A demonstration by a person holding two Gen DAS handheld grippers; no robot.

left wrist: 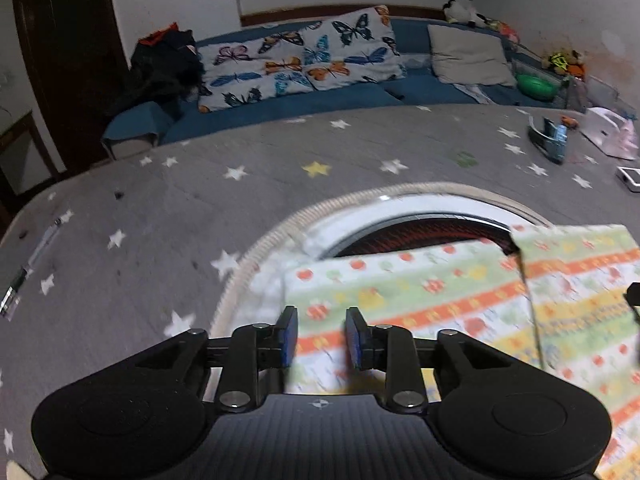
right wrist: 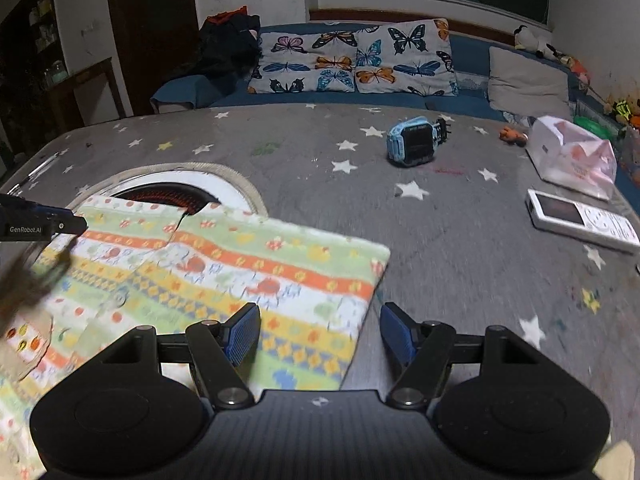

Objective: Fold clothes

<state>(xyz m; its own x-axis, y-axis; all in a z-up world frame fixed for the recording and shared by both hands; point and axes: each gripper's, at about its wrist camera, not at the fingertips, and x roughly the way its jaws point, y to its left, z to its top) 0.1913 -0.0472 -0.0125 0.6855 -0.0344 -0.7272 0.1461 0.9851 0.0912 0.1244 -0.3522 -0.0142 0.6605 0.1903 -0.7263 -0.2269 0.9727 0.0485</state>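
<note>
**A:** Where were you on the fold?

**B:** Mid-fold, my read. The garment point(right wrist: 224, 272), striped with a fruit print, lay flat on the star-print grey cover point(right wrist: 440, 220). Its far part covered part of the round heater opening point(right wrist: 168, 192). A seam or placket edge ran down its middle in the left wrist view. I couldn't tell how many folds were already in.

**A:** Jaws?

**B:** Left gripper point(left wrist: 322, 336) had its jaws partly apart over the near-left part of the cloth, nothing pinched between the pads. Right gripper point(right wrist: 320, 334) stood spread wider, straddling the garment's right edge, left pad over cloth, right pad over bare cover. Nothing gripped there either.

**A:** So both empty.

**B:** Yes. I'd call it between grasps.

**A:** Next?

**B:** I judged it needed a fresh pinch on the near edge, one corner per gripper, then a lift and carry toward the far edge. Both frames were blurred, so I couldn't fix the exact corner.

**A:** Clutter?

**B:** Blue toy point(right wrist: 416, 146), white device point(right wrist: 580, 220) and plastic bag point(right wrist: 572, 156) sat well apart to the right.
</note>
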